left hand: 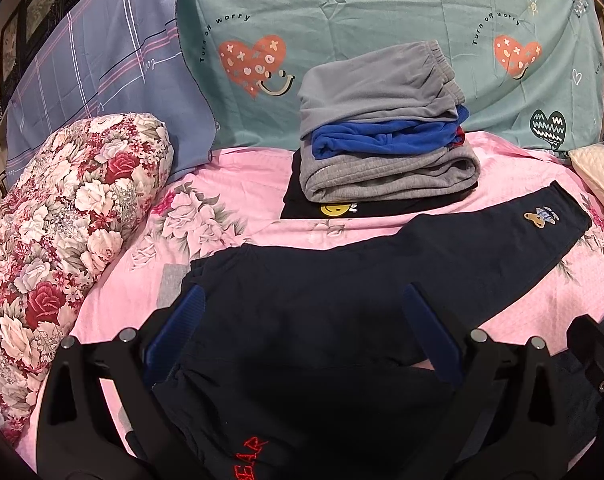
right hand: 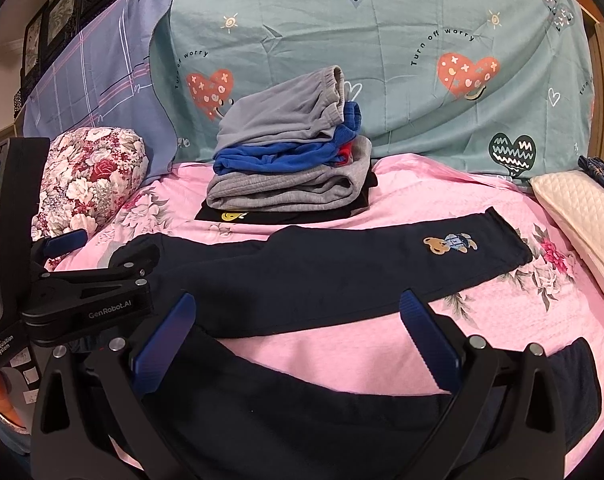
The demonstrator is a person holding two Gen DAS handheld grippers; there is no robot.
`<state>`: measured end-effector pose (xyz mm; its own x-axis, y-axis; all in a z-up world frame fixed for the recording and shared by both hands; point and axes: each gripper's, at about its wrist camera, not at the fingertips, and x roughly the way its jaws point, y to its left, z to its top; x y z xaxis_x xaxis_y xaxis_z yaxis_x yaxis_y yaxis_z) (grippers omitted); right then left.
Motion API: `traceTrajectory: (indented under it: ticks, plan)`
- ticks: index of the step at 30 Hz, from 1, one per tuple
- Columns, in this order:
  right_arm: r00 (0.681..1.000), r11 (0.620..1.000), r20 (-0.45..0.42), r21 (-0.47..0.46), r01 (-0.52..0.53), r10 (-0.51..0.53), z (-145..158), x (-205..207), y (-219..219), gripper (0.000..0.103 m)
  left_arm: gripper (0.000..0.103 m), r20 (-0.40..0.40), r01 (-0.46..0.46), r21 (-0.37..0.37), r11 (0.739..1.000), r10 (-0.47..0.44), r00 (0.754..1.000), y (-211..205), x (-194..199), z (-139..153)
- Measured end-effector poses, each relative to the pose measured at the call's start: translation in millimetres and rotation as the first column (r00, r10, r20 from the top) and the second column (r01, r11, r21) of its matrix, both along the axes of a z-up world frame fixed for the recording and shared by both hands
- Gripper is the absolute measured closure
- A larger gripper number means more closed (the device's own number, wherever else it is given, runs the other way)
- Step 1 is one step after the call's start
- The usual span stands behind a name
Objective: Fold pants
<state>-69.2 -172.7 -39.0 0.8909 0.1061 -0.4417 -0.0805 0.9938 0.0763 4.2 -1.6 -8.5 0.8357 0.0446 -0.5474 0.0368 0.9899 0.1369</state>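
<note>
Pants (left hand: 381, 280) sprawl mid-frame under both wide-apart grippers, left gripper (left hand: 302, 320) and right gripper (right hand: 298, 328); a one-layer pinch could skew the fold

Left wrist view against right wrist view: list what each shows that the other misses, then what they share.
Only the left wrist view shows the red lettering stitched on the dark pants.

Only the right wrist view shows the left gripper from the side, and the pants' second leg lying apart from the first, with pink sheet between.

Both show the stack of folded clothes, the bear patch, the floral pillow, and their own jaws open over the pants.
</note>
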Motion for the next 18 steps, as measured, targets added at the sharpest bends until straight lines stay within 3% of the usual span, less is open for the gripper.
traceTrajectory:
  ticks: [18]
  plan:
    - [1.000,1.000,-0.013,0.018,-0.004,0.004,-2.3,0.9,-0.6,0.001,0.002,-0.007,-0.002,0.001,1.000,0.002,1.000,-0.4,2.2,-3.3]
